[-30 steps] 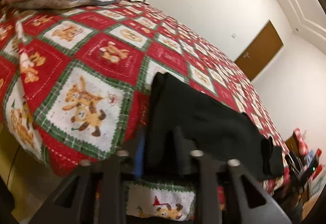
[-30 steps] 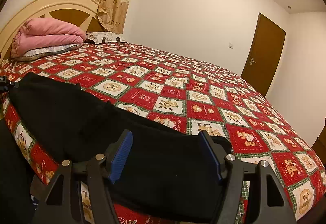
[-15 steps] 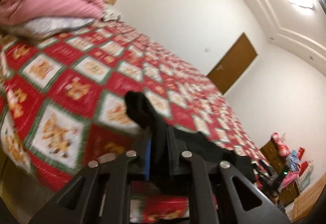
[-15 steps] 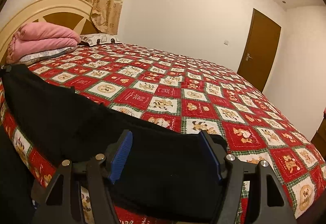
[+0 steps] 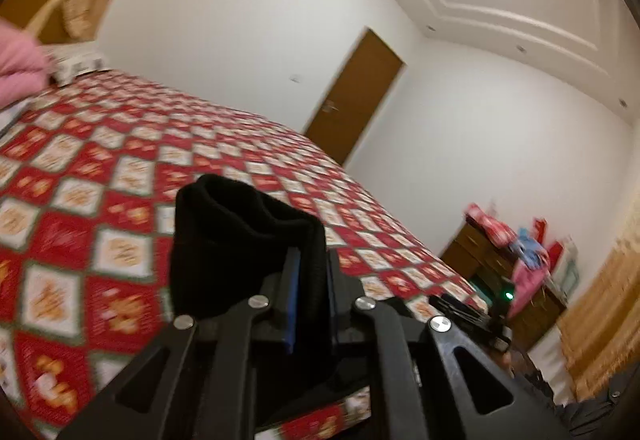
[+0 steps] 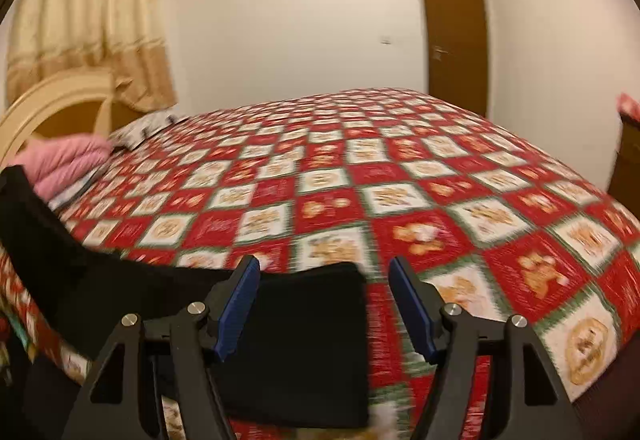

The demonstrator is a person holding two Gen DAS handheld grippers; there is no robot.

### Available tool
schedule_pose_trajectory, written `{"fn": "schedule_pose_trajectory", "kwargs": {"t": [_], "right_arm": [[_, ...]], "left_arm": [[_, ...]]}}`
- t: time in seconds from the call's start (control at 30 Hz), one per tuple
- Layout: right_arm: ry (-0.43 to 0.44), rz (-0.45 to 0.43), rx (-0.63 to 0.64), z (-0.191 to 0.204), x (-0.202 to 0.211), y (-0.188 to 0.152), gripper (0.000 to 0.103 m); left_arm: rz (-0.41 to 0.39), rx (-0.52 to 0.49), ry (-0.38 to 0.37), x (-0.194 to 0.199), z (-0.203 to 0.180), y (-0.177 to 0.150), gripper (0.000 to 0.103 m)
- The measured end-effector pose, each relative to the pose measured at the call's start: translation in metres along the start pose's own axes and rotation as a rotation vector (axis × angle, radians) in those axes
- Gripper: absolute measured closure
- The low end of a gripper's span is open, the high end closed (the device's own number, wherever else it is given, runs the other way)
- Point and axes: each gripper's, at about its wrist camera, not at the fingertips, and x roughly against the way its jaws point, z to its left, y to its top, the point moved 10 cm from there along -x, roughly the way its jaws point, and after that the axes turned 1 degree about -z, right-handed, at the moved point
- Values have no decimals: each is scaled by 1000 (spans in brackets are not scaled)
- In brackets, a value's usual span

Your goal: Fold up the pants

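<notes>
Black pants lie along the near edge of the bed, on its red, white and green quilt. One end rests flat beneath the right gripper, whose blue-padded jaws stand apart above the cloth with nothing pinched between them. From there the fabric runs left and rises off the quilt. In the left wrist view the left gripper is clamped tight on a bunched fold of the pants, which stands up ahead of its fingers, clear of the quilt. Pink bedding sits at the far left by the headboard, and a brown door is in the far wall.
</notes>
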Motion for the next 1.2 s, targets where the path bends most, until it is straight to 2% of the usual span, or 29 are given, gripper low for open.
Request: {"fn": "schedule_pose_trajectory", "kwargs": {"t": [0.13, 0.33, 0.67, 0.9, 1.03, 1.13, 1.2], "right_arm": [[-15, 8, -118, -32, -3, 3, 35], [-41, 11, -183, -55, -6, -1, 35], [-57, 35, -217, -66, -15, -10, 35], [-69, 48, -248, -75, -19, -13, 35], [-68, 53, -244, -73, -21, -15, 35], [-73, 53, -248, -75, -21, -15, 35], [-80, 49, -254, -79, -20, -14, 35]], "left_arm": [[63, -62, -62, -35, -45, -4, 91], [168, -150, -138, -88, -106, -21, 91], [372, -240, -227, -151, -173, -84, 91], [498, -256, -239, -191, -188, -132, 92], [581, -271, -195, -210, -184, -165, 92], [593, -259, -168, -216, -179, -176, 89], [590, -236, -217, -215, -188, -178, 88]]}}
